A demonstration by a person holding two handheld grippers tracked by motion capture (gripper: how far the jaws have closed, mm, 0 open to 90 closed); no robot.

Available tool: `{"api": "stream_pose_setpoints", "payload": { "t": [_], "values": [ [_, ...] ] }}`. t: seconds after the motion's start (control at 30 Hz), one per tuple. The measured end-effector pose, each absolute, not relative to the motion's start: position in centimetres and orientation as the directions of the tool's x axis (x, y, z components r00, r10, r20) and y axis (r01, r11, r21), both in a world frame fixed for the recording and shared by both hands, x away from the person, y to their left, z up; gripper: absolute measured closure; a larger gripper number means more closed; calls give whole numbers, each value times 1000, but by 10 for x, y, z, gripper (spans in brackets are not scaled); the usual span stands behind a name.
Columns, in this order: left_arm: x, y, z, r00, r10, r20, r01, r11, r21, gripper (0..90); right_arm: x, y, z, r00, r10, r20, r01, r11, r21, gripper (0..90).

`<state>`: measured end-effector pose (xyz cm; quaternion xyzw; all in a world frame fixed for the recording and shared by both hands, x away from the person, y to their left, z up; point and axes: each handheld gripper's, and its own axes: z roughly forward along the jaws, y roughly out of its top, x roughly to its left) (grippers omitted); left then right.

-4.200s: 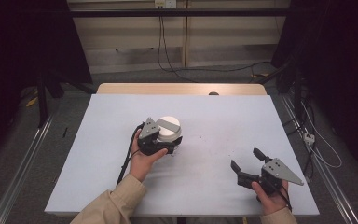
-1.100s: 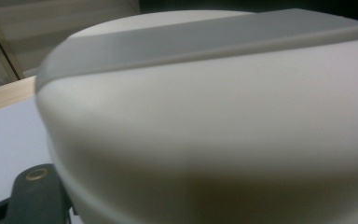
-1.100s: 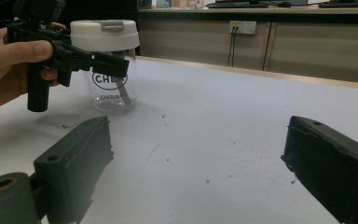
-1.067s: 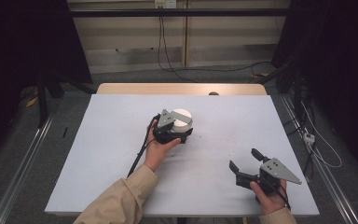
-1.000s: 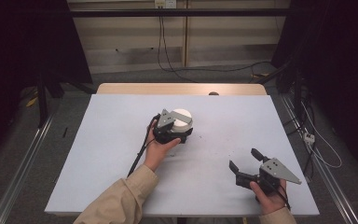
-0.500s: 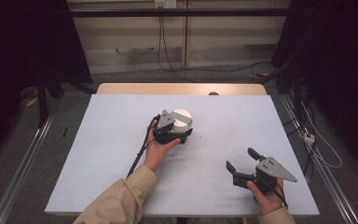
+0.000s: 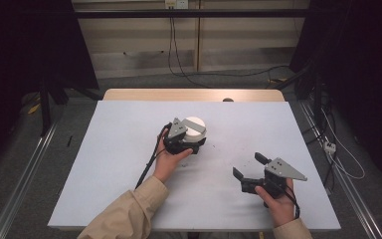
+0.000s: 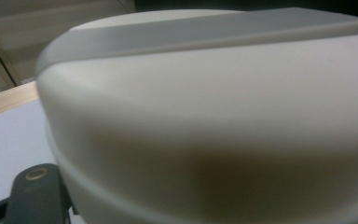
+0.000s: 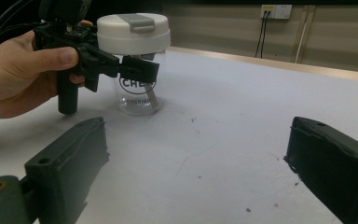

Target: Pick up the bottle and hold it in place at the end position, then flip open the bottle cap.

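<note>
Left gripper [image 9: 137, 68] clamped on clear jar [image 9: 137, 93] just under its white lid [image 7: 194, 128], mid-table, jar upright on the mat. Right gripper [image 7: 248, 167] jaws apart, empty, near right. Lid on, untouched; opening presumably left.

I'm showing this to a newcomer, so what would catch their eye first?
The clear jar with a white lid near the middle of the table, the left tongs clamped on it just below the lid. Nearer the person, the right tongs hang open above bare tabletop.
</note>
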<state>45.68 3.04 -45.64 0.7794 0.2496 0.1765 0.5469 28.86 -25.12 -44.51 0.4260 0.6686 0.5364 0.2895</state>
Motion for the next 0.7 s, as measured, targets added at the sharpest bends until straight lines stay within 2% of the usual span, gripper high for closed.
{"api": "stream_pose_setpoints", "payload": {
  "t": [0.7],
  "values": [
    [455, 33, -456, 814, 581, 6, 198, -287, 937, 184, 308, -229, -437, -506, 858, 90, 303, 79, 950, 50]
  ]
}}
